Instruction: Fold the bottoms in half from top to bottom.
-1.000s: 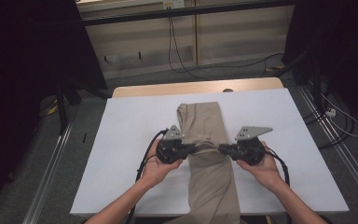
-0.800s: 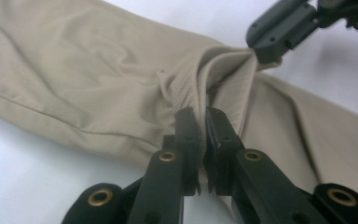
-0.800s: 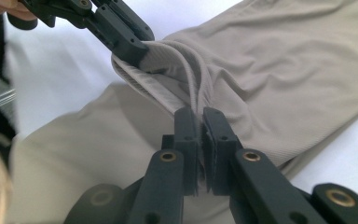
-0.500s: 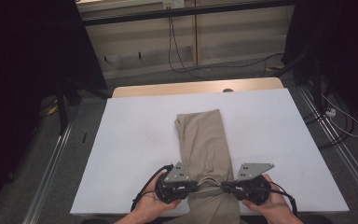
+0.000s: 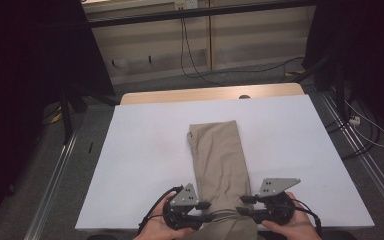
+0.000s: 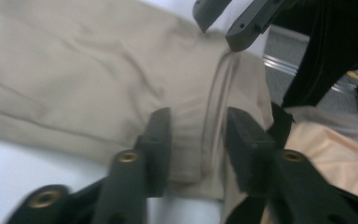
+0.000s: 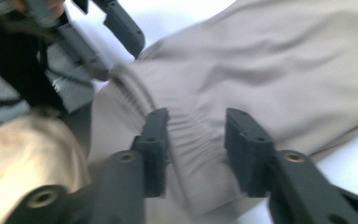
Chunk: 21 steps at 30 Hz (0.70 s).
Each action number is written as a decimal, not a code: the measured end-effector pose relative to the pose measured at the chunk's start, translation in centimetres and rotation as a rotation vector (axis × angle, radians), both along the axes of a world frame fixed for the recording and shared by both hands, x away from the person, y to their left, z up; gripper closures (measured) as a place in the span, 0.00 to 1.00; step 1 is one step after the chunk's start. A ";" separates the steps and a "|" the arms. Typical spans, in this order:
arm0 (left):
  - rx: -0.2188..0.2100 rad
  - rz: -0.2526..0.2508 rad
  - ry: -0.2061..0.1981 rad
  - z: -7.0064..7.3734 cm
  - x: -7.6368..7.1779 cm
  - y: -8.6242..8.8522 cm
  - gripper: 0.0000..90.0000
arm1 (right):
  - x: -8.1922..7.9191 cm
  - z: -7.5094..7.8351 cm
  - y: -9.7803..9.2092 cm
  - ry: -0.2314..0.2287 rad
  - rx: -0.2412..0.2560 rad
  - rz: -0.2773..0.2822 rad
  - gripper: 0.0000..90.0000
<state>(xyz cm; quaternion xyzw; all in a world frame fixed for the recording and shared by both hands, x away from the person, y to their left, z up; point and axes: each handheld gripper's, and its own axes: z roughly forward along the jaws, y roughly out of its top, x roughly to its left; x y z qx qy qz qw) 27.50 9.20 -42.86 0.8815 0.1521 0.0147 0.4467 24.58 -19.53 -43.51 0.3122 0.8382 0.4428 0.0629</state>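
Both tools, left (image 5: 206, 210) and right (image 5: 240, 207), pulled nearer, jaws apart astride the trousers (image 5: 219, 160) waistband.

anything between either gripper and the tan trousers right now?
Nothing visible. The left gripper and right gripper each stand open with the folded tan fabric trousers directly between their jaws, at the white table's near edge.

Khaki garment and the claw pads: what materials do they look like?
Khaki garment: woven cloth, likely cotton twill, matte; soft wrinkles and a gathered ribbed band between the left claw jaws. Claw pads: dark, matte, finely textured faces, probably rubber or moulded plastic; can't tell which.
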 end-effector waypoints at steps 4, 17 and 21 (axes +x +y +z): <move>-0.018 0.094 -0.040 0.6 2.3 0.6 0.41 | 1.9 0.3 -0.6 -0.017 -0.001 -0.067 0.53; -0.055 0.342 -0.062 -0.2 10.0 1.9 0.19 | 8.2 0.9 -0.9 -0.051 -0.017 -0.174 0.40; -0.049 0.384 -0.085 0.3 12.9 1.9 0.21 | 10.8 1.5 -1.2 -0.075 -0.018 -0.223 0.40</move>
